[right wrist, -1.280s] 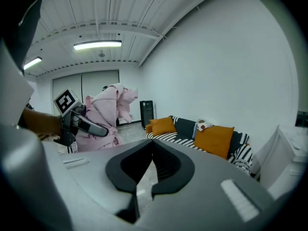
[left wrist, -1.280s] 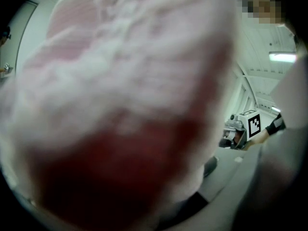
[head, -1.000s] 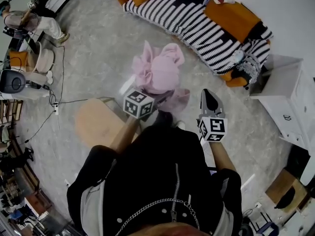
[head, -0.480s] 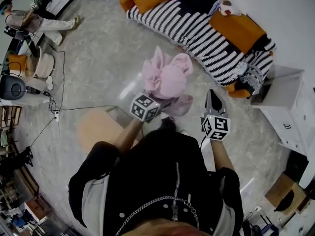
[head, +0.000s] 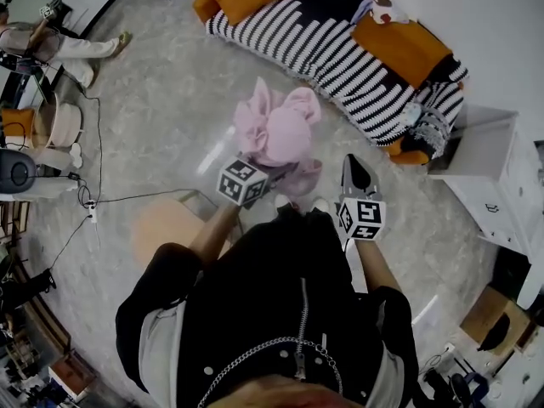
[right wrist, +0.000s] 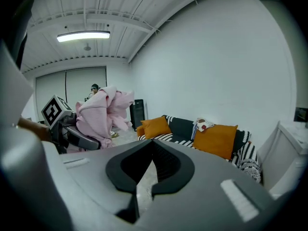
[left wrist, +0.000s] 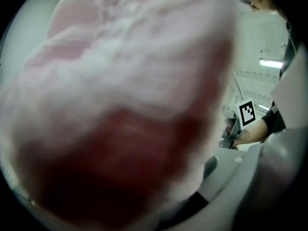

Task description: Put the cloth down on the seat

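**Cloth held up, seat not yet reached**

The biggest thing ahead of me is the sofa (head: 340,49), draped in a black-and-white striped cover with orange cushions. It stands well apart across the grey floor (head: 170,109). Nearer, down at my left, is a round tan stool (head: 166,223). I cannot tell which of the two is the seat meant.

The pink cloth (head: 276,130) is bunched in the air above the floor, resting on nothing. My left tongs (head: 270,167) are clamped on its lower part, and the bundle fills their own view. My right tongs (head: 357,170) are closed and empty, off to the side of the cloth.

To do this well, I would carry the bundle right over the chosen seat. I would lower it until the fabric rests there, and only then release, so nothing trails onto the floor.

The only print is the black-and-white square markers on the tongs' cubes (head: 242,182). I see no readable words or brands.
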### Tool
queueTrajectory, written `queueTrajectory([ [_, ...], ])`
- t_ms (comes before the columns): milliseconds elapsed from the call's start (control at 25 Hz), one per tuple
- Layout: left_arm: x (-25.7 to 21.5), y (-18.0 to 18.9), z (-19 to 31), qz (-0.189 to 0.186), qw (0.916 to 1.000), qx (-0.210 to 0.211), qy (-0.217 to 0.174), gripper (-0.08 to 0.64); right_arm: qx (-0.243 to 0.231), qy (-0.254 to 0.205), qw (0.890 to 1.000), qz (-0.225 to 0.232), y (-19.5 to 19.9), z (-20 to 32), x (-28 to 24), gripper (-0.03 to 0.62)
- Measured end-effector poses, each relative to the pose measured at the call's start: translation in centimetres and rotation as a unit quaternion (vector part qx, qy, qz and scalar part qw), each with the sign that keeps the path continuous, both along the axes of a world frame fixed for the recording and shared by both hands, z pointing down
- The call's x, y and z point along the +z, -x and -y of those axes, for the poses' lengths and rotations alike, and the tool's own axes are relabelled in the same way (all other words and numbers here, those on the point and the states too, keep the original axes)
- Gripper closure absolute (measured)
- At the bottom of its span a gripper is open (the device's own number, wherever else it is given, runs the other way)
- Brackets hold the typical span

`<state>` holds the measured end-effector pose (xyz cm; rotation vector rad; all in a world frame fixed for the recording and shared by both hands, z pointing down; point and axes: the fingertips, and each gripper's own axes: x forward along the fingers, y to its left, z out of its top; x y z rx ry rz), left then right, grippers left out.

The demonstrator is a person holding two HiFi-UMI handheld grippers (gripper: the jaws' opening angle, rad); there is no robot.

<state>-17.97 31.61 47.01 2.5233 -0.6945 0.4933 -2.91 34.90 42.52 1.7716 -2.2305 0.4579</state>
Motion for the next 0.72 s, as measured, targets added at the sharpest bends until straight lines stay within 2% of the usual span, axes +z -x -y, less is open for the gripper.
queueTrajectory([
  [320,1.3,0.1,1.2,-0.006,1.0000,-0.001,0.006,0.204,0.002,0.004,1.000,0.003,0.7,1.3,0.4,0.592],
  [720,2.4,-0.6,3.4,0.007,0.9998,-0.010,0.017,0.202,-0.024,0.018,0.999,0.022,1.3,4.8,1.8,0.592],
])
